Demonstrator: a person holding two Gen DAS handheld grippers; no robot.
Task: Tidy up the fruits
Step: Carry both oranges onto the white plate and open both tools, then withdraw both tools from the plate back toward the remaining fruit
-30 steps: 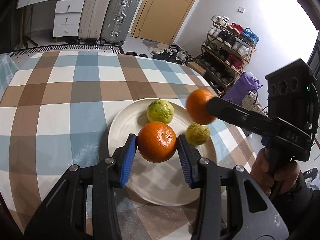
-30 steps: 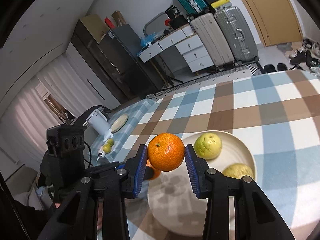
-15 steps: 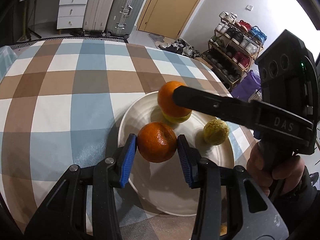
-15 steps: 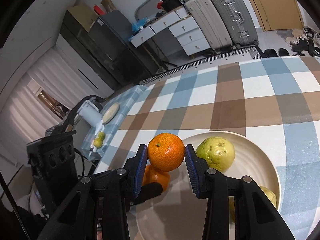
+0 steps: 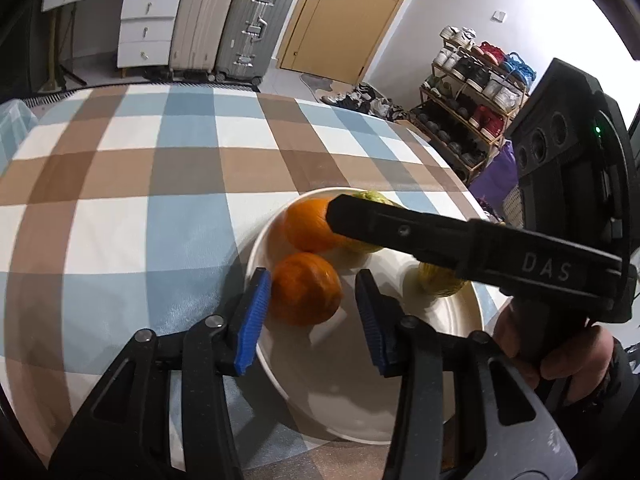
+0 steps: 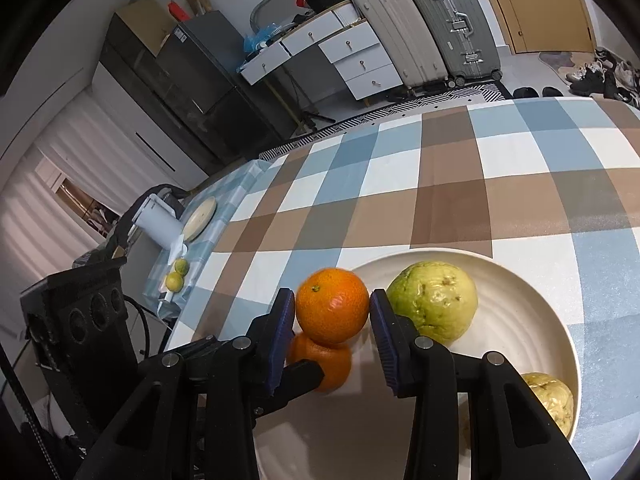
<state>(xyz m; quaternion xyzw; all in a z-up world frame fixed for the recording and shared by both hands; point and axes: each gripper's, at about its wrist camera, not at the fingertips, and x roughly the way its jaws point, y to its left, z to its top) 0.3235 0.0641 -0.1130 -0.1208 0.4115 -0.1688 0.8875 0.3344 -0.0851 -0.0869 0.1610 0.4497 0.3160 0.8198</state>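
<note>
Oranges sit between the blue pads of both tools. The left hand-held gripper (image 5: 310, 312) touches its orange (image 5: 306, 288) only on the left pad, a gap on the right, fruit resting on the plate (image 5: 400, 420). The right hand-held gripper (image 6: 332, 336) clamps another orange (image 6: 332, 304) just above the plate's edge, beside a green guava (image 6: 434, 300). Checked cloth covers the table (image 5: 120, 200).

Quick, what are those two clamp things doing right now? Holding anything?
Left gripper: open around an orange on the plate, right pad clear of it.
Right gripper: shut on another orange.
</note>
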